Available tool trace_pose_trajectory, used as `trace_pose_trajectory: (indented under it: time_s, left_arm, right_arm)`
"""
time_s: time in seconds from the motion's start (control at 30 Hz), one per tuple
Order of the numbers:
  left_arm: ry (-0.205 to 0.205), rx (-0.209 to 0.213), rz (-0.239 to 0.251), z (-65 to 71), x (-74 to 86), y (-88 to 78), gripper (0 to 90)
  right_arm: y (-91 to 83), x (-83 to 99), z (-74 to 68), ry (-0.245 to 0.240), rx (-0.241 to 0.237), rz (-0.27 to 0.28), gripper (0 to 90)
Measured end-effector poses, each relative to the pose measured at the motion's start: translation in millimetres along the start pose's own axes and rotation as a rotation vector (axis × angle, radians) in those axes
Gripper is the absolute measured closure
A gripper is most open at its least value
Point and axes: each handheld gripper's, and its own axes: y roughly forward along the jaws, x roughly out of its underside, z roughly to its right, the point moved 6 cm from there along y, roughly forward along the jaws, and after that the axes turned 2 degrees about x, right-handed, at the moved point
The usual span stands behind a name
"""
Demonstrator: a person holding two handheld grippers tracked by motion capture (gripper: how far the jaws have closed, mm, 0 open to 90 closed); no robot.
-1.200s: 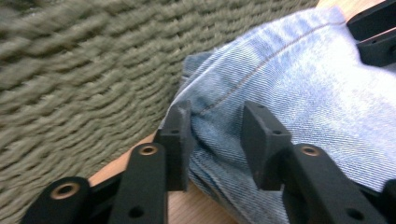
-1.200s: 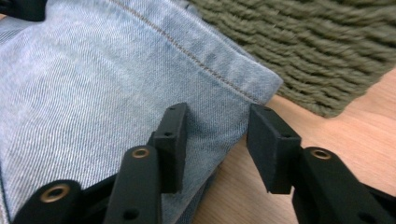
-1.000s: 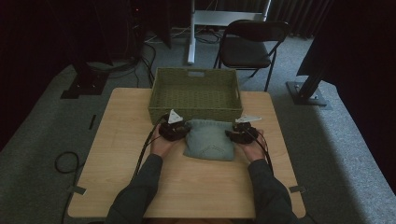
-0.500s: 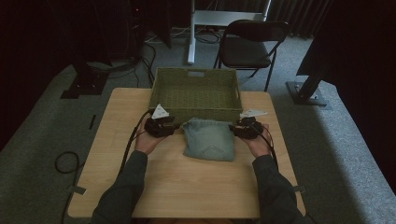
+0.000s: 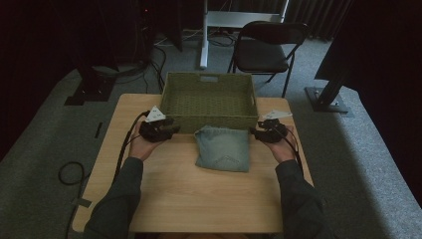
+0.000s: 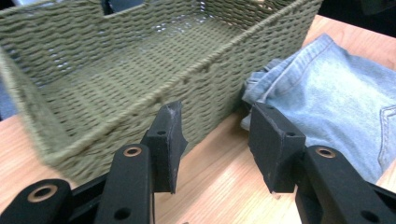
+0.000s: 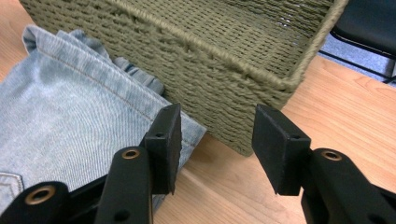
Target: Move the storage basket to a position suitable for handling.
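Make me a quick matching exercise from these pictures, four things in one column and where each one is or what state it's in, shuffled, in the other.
Things:
1. basket
2. folded jeans
3. left hand-held gripper
4. chair

Places or states:
A. on the floor beyond the table's far edge
B. jaws apart, nothing between them, left of the jeans
C. empty, at the far edge of the table
D. lying flat on the table against the basket's near wall

Pairs: 1-C, 2-D, 3-B, 4-A
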Motion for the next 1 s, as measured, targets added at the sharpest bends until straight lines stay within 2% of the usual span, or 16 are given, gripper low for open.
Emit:
trace_pose_trajectory:
  time_s: [0.33, 0.47, 0.6, 0.77, 0.9, 1.0]
  left_arm:
    - [-0.009, -0.074, 0.015, -22.3, -10.1, -19.4, 53.6]
    - [-0.029, -0.101, 0.011, -32.9, -11.4, -18.6, 53.9]
    - [-0.041, -0.128, -0.004, -45.5, -12.8, -17.5, 54.3]
    - [-0.088, -0.176, -0.040, -64.3, -11.8, -12.2, 54.2]
    - [-0.129, -0.222, -0.047, -76.2, -9.2, -7.2, 54.2]
    - [-0.157, -0.234, -0.060, -81.8, -4.9, -0.6, 54.2]
  right_arm:
    - [-7.7, -17.1, 16.7, 0.016, 0.038, 0.029, 51.4]
    - [-1.1, -23.5, 21.6, 0.027, 0.047, 0.032, 52.5]
    - [6.9, -28.4, 25.3, 0.017, 0.064, 0.025, 53.6]
    - [16.1, -32.7, 33.6, 0.039, 0.077, 0.019, 55.0]
    - [23.5, -36.3, 37.6, 0.061, 0.075, 0.027, 56.3]
    - [30.5, -36.3, 40.5, 0.079, 0.084, 0.014, 56.5]
